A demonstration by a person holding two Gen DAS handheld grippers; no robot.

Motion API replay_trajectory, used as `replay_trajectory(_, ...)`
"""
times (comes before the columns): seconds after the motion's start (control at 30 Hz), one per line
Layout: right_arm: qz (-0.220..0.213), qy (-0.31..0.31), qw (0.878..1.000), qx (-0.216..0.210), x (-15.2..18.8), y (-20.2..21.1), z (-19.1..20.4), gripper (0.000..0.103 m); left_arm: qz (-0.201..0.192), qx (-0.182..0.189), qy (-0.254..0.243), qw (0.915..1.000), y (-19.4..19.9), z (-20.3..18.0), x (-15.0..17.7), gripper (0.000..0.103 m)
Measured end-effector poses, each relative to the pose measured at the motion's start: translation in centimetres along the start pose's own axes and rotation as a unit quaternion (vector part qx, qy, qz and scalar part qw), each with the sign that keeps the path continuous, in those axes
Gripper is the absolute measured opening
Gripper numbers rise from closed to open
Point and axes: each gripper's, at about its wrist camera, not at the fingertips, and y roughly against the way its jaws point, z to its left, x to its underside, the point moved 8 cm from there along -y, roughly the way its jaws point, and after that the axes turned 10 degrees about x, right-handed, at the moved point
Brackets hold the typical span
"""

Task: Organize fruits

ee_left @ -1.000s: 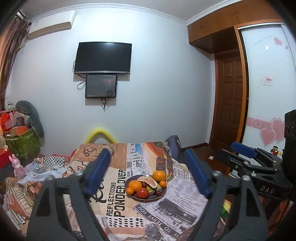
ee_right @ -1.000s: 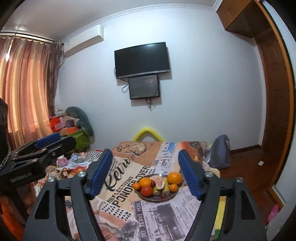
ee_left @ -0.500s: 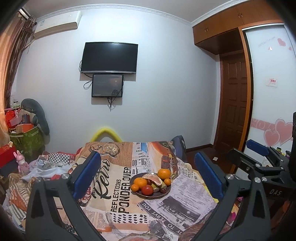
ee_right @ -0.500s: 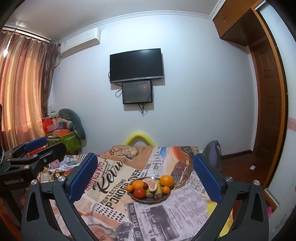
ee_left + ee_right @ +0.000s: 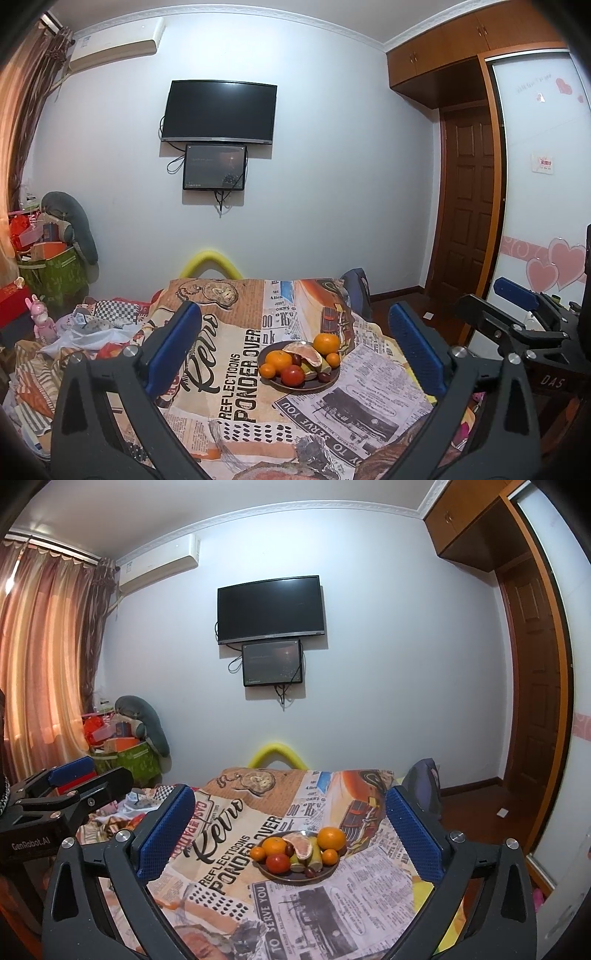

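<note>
1. The fruits lie heaped together on a dark plate: oranges, a red round fruit, a pink citrus wedge and some small dark ones. The pile sits compact, nothing spilled onto the cloth.
2. The plate rests on the newsprint-patterned cloth covering the worktop, roughly at its middle, well clear of every edge.
3. The left tongs are spread wide, holding nothing; they hang above the near part of the worktop, apart from the plate, which shows between the two blue pads.
4. The right tongs are likewise spread and empty, framing the same plate from a little further right.
5. Such a scene fits both fruits already gathered and fruits waiting to be sorted off the plate; the pictures do not settle which.
6. Open cloth surrounds the plate on all sides, giving free room. The cloth is wrinkled near the front, and its right edge drops toward the floor.
</note>
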Motion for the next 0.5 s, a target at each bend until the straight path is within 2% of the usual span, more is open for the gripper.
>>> replay_trajectory(0.5,-0.003,0.0,1.0,0.001,-0.4,0.4,-0.13,0.103,0.001,0.009,-0.006,0.9999,0.28,-0.53,-0.14,0.103)
